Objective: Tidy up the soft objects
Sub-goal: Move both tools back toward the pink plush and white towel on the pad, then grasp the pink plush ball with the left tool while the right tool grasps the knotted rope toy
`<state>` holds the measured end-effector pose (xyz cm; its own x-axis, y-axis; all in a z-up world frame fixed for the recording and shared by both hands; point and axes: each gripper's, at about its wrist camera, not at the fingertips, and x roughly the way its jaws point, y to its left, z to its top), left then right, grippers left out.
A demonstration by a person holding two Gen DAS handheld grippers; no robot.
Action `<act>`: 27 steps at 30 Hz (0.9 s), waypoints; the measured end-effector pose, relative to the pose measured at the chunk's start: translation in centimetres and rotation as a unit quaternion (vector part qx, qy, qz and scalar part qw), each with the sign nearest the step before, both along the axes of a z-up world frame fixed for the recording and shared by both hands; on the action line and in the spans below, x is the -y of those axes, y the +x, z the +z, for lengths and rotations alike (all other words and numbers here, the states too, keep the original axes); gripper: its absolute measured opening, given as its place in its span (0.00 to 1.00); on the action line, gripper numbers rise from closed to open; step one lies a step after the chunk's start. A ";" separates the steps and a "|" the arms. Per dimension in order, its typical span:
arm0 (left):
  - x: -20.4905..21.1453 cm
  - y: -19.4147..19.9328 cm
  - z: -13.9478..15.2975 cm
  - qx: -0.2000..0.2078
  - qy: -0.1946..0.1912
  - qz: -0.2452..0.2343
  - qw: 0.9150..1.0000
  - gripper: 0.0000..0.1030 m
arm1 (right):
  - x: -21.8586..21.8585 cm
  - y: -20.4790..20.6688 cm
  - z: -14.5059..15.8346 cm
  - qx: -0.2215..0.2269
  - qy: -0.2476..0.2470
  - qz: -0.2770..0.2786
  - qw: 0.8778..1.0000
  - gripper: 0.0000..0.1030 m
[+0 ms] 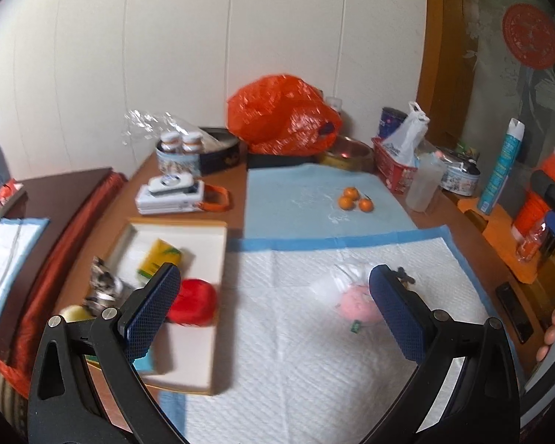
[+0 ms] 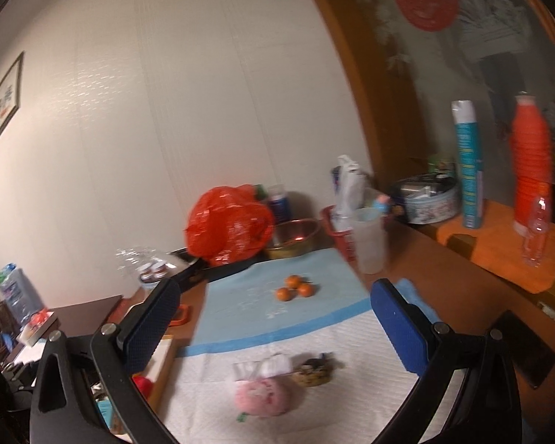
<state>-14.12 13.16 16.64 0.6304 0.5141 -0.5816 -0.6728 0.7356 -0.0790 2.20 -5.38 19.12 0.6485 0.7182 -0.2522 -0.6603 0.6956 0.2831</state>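
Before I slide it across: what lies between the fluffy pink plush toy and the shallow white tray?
Only bare white quilted pad separates the pink plush from the tray, seen in the left wrist view.

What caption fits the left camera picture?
Open left claw above a white pad, pink plush toy ahead, tray alongside.

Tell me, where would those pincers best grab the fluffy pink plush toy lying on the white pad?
Probably across its round pink body, coming down from above. The fluffy pink plush toy lies low on the white quilted pad, its white frilly top looking too flimsy to hold. The open right gripper is nearest; its fingers look wide enough to straddle the soft body.
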 end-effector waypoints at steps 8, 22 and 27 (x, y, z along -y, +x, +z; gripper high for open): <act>0.5 6.6 -6.4 -0.048 -0.103 -0.042 0.993 1.00 | 3.6 4.0 -1.4 -0.028 -0.006 -0.034 0.999 1.00; 1.8 15.5 -13.5 -0.113 -0.127 -0.014 0.985 1.00 | 6.5 9.2 -4.0 -0.052 -0.048 -0.028 0.997 1.00; 1.7 17.2 -15.0 -0.127 -0.120 -0.009 0.985 1.00 | 6.2 10.5 -5.0 -0.062 -0.062 -0.013 0.996 1.00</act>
